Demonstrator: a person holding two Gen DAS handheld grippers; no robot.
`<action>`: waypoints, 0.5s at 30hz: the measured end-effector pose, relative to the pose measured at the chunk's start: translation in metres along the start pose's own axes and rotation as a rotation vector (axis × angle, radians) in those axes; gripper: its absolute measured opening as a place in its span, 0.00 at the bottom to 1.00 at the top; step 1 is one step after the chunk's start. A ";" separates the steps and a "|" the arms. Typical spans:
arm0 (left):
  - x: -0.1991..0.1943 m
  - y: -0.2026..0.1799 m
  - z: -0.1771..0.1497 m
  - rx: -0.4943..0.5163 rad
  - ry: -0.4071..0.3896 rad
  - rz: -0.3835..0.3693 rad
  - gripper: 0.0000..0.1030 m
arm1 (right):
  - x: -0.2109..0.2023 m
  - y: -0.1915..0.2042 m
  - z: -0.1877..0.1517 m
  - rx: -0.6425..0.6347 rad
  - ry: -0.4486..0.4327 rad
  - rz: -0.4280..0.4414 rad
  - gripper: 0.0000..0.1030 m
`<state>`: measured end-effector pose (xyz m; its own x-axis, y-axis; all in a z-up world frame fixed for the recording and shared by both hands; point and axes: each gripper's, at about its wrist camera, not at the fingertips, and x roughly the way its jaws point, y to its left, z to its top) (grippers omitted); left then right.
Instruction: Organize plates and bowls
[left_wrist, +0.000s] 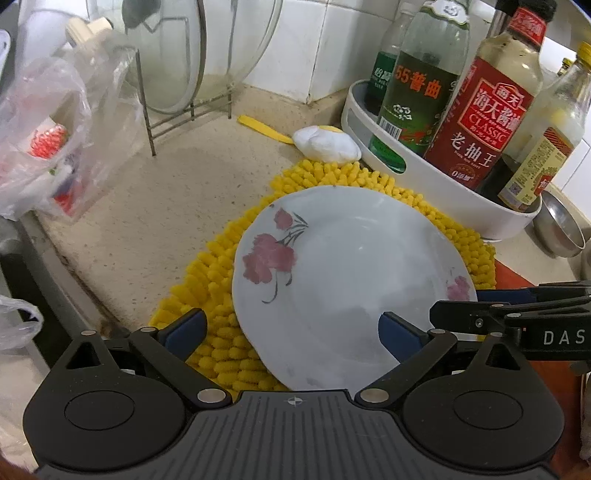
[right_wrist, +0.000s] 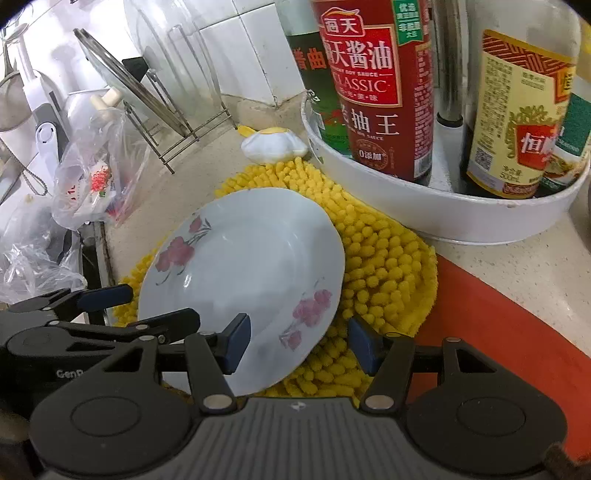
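A white plate (left_wrist: 351, 280) with pink flowers lies on a yellow chenille mat (left_wrist: 218, 280) on the counter. My left gripper (left_wrist: 293, 330) is open over the plate's near left rim, with one finger over the mat and the other over the plate. My right gripper (right_wrist: 299, 343) is open astride the near right rim of the plate (right_wrist: 240, 266): its left finger is over the plate, its right finger over the mat (right_wrist: 384, 266). No pad presses on the plate. Each view shows the other gripper at its side: the right gripper (left_wrist: 456, 302) and the left gripper (right_wrist: 162, 302).
A white caddy (left_wrist: 454, 192) with several sauce bottles stands close behind the mat on the right. A wire rack (left_wrist: 173, 110) with glass lids and a plastic bag (left_wrist: 48, 147) are at the back left. A steel bowl (left_wrist: 557, 229) and a red board (right_wrist: 498, 325) lie to the right.
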<state>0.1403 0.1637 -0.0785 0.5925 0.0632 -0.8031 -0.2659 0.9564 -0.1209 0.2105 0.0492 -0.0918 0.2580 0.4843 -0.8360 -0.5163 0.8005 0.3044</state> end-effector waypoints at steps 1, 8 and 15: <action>0.003 0.001 0.002 -0.002 0.005 -0.004 0.97 | 0.002 -0.002 0.001 0.007 0.001 0.010 0.53; 0.014 -0.003 0.009 0.034 0.014 -0.015 0.95 | 0.013 -0.011 0.008 0.051 -0.006 0.057 0.51; 0.006 -0.008 0.004 0.058 0.008 -0.040 0.94 | 0.002 -0.005 0.004 0.017 -0.007 0.055 0.41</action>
<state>0.1493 0.1572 -0.0803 0.5956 0.0230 -0.8029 -0.1981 0.9729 -0.1191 0.2168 0.0473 -0.0935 0.2357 0.5299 -0.8147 -0.5160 0.7786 0.3572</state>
